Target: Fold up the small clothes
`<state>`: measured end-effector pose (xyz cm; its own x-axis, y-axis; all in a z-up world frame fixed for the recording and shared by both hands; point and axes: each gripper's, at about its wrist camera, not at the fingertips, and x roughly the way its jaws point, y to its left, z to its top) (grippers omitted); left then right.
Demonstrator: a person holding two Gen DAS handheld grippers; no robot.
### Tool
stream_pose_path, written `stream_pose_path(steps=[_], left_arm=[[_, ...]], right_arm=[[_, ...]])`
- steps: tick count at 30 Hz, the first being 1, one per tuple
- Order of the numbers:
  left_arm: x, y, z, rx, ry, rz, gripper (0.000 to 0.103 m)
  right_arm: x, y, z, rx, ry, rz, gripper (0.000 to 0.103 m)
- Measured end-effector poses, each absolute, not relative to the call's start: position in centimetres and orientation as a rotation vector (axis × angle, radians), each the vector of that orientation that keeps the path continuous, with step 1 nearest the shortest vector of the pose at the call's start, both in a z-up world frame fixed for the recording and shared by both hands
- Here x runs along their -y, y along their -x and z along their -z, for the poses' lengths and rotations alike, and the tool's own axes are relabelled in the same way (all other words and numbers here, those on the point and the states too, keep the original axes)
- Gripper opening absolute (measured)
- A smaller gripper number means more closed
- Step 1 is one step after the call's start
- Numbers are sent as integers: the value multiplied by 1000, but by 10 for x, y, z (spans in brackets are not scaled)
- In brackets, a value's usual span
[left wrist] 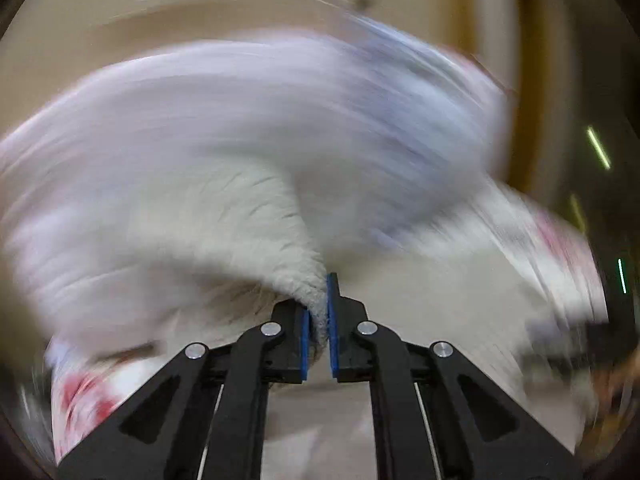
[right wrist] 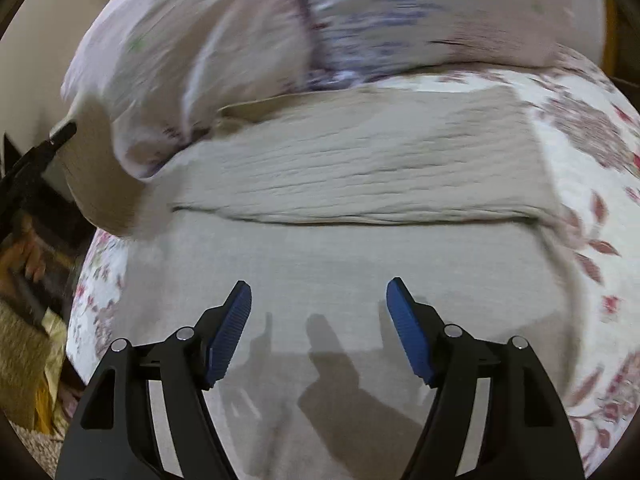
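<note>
A beige crinkled garment (right wrist: 360,172) lies on a floral bedspread (right wrist: 592,216), partly folded with a fold edge across the middle. My left gripper (left wrist: 319,316) is shut on a corner of this beige garment (left wrist: 256,224) and holds it lifted; the view is heavily motion-blurred. My right gripper (right wrist: 319,320) is open and empty, hovering just above the near flat part of the garment. The left gripper's tip (right wrist: 64,131) shows at the left edge of the right wrist view, at the garment's raised corner.
A lilac pillow (right wrist: 224,40) with a blue-patterned band lies at the far side of the bed, overlapping the garment's far left. The bed's left edge drops to a floor with clutter (right wrist: 32,320). A beige wall (left wrist: 200,12) stands behind.
</note>
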<state>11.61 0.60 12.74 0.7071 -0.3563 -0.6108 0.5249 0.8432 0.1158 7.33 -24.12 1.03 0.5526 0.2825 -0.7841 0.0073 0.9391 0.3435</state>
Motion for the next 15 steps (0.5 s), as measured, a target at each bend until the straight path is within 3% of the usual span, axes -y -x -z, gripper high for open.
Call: stream_pose_path(steps=[2, 5, 8, 14, 15], left_arm=[[48, -112, -89, -741, -425, 550, 11], [26, -109, -65, -864, -286, 480, 13], [-47, -88, -56, -940, -67, 299, 52], [-141, -20, -20, -1125, 207, 97, 52], [-147, -4, -13, -1147, 267, 104, 50]], right_arm=[[261, -69, -5, -1000, -350, -125, 74], [297, -51, -6, -991, -408, -76, 74], [333, -25, 0, -1009, -475, -15, 74], [360, 19, 23, -1084, -650, -71, 53], [358, 22, 24, -1099, -661, -103, 44]])
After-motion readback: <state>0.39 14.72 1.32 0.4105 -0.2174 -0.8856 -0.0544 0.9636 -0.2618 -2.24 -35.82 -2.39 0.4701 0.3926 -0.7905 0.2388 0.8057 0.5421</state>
